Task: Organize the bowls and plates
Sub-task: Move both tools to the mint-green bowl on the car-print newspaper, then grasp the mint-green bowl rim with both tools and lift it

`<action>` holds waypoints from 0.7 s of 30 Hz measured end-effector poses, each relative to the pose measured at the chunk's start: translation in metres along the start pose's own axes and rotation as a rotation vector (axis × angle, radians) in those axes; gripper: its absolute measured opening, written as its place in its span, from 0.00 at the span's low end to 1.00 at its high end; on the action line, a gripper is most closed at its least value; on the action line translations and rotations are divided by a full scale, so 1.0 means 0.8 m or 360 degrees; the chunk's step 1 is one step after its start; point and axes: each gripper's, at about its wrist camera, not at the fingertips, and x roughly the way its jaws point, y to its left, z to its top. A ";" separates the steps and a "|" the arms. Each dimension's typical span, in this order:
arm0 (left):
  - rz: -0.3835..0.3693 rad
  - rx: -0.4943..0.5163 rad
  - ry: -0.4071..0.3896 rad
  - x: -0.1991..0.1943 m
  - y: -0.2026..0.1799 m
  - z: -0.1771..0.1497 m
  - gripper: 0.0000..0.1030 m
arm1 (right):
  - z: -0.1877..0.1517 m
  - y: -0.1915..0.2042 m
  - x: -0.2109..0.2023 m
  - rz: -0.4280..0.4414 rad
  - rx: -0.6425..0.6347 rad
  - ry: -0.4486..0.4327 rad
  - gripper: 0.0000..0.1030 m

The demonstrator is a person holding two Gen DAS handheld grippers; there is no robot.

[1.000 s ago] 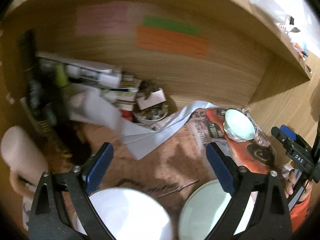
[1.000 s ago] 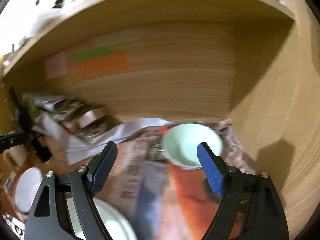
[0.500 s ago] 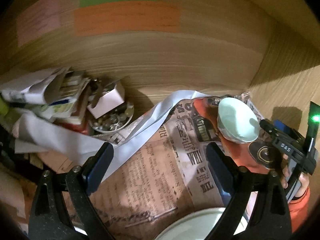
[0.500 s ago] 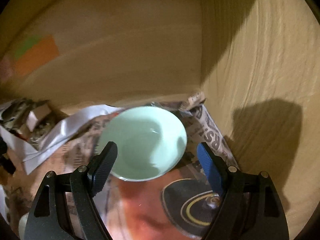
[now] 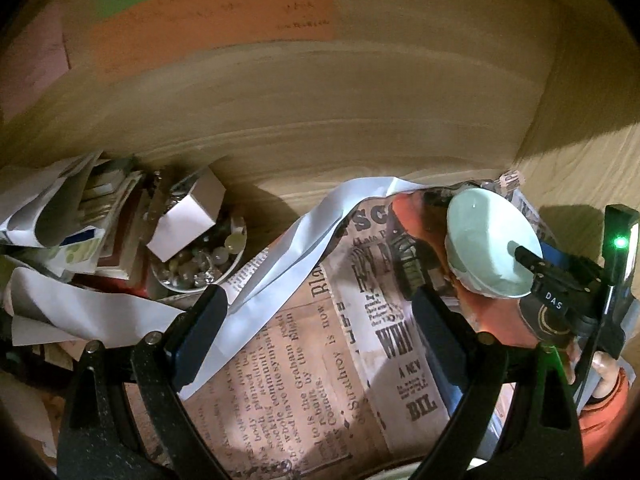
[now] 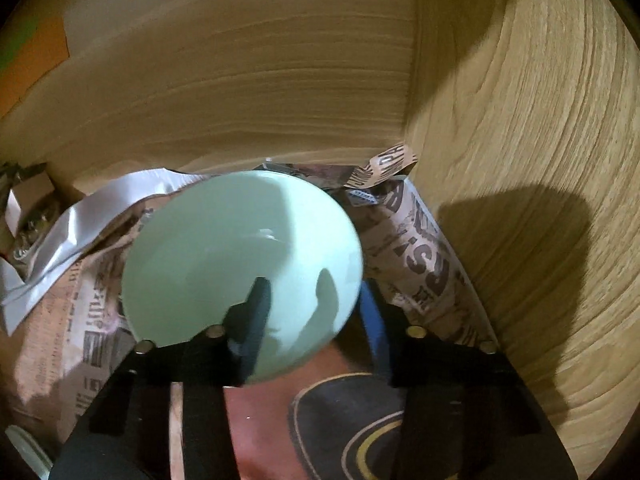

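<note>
A pale green bowl (image 6: 240,264) sits on newspaper in the back right corner of a wooden shelf. My right gripper (image 6: 316,312) straddles its near right rim, one finger (image 6: 256,312) inside the bowl and one (image 6: 374,320) outside; the jaws look closed on the rim. The left wrist view shows the same bowl (image 5: 488,248) tilted, with the right gripper (image 5: 540,264) at its rim. My left gripper (image 5: 316,332) is open and empty above the newspaper, left of the bowl.
Newspaper (image 5: 304,392) lines the shelf floor. A white bowl of beads (image 5: 200,264) with a small box, papers and books (image 5: 68,220) crowd the left. Wooden back wall (image 6: 240,80) and right side wall (image 6: 540,140) stand close to the green bowl.
My right gripper moved forward onto the green bowl and closed on its rim. My left gripper moved forward; the two white dishes near it dropped out of view.
</note>
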 end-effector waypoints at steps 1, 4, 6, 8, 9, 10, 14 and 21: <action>-0.0001 0.0006 0.0008 0.002 -0.001 0.001 0.92 | -0.001 0.001 0.000 0.0006 -0.0011 0.0011 0.28; -0.0005 0.0025 0.0037 0.013 -0.008 0.003 0.92 | 0.001 0.008 0.010 0.0115 -0.0022 0.0057 0.21; -0.0009 0.0041 0.0059 0.019 -0.014 0.003 0.92 | 0.000 0.013 0.007 0.0155 -0.0039 0.0053 0.20; -0.0014 0.0054 0.0074 0.024 -0.019 0.003 0.92 | -0.003 0.020 -0.001 0.0185 -0.0082 0.0043 0.20; -0.0016 0.0058 0.0081 0.027 -0.021 0.003 0.92 | -0.005 0.023 -0.004 0.0206 -0.0096 0.0044 0.20; -0.0018 0.0060 0.0086 0.029 -0.022 0.003 0.92 | -0.006 0.026 -0.007 0.0227 -0.0104 0.0048 0.20; -0.0025 0.0066 0.0146 0.045 -0.024 0.001 0.91 | -0.012 0.032 -0.020 0.0371 -0.0116 0.0073 0.20; -0.0061 0.0061 0.0302 0.082 -0.026 -0.005 0.63 | -0.022 0.033 -0.033 0.0577 -0.0121 0.0124 0.20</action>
